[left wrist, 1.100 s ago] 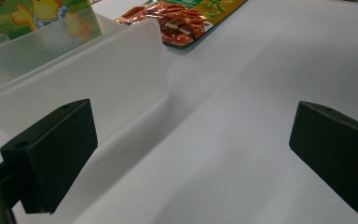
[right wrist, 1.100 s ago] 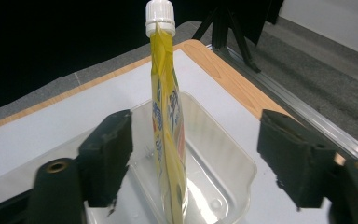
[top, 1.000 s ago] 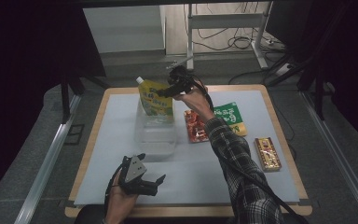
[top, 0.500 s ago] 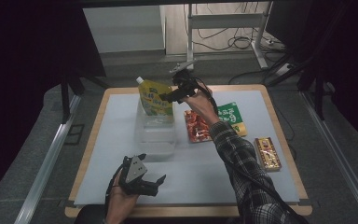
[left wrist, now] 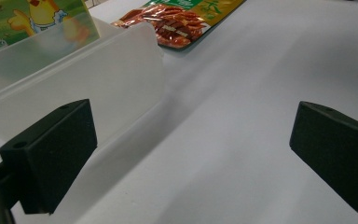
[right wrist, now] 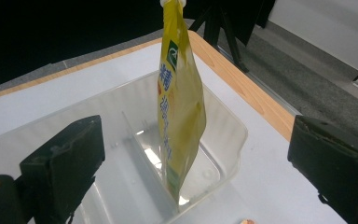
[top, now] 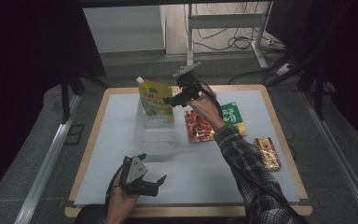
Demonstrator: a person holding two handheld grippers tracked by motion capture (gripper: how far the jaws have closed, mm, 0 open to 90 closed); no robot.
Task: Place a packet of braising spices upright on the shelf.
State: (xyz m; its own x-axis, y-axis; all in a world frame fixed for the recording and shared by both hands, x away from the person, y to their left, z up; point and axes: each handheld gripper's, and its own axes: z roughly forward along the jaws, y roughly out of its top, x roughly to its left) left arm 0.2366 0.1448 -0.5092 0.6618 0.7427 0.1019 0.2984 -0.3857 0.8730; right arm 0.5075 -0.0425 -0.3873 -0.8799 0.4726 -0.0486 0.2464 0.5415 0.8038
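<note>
Right gripper (top: pixel 170 99) has just let go: its jaws have been opening and now stand wide, nothing between them, backed off a little from the yellow pouch (top: pixel 155 98). The pouch stands upright on its own in the far compartment of the clear bin (top: pixel 154 135), leaning by the divider; the right gripper view shows it free of both jaws (right wrist: pixel 181 107). 1 second ago the right gripper was tight at the pouch's top edge, so the drop-off looks done. Left gripper (top: pixel 154 179) rests on the worktop (top: pixel 107 126) near the front edge, jaws spread, empty, unmoved. 3 packs lie outside the bin: red snack pack (top: pixel 198 125), green pack (top: pixel 233 115), small box (top: pixel 267 152). Likely next pick: the red pack, nearest the right hand.
</note>
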